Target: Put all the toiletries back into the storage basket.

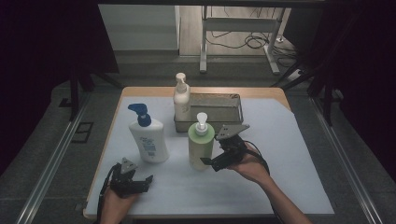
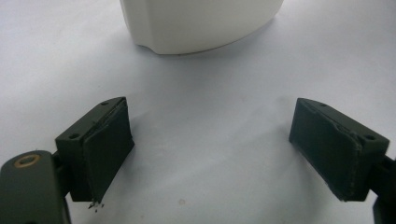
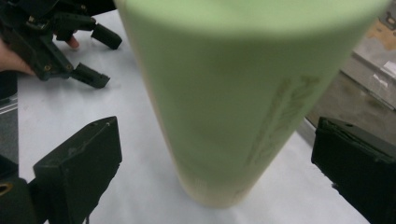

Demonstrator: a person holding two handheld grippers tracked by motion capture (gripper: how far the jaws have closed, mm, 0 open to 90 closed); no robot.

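Fingers (image 3: 77, 168) of the right gripper (image 1: 223, 156) stand apart, flanking but not touching the upright pale-green cylindrical pump bottle (image 1: 201, 145) at frame centre, long axis vertical; left gripper (image 1: 135, 182), lower left, also open, lies farther off.

A white pump bottle with a blue pump head (image 1: 148, 139) stands upright on the white sheet (image 1: 280, 140) covering the wooden table (image 1: 205, 90), while a cream pump bottle (image 1: 181, 99) stands at the left end of a grey metal tray (image 1: 219, 108) behind.
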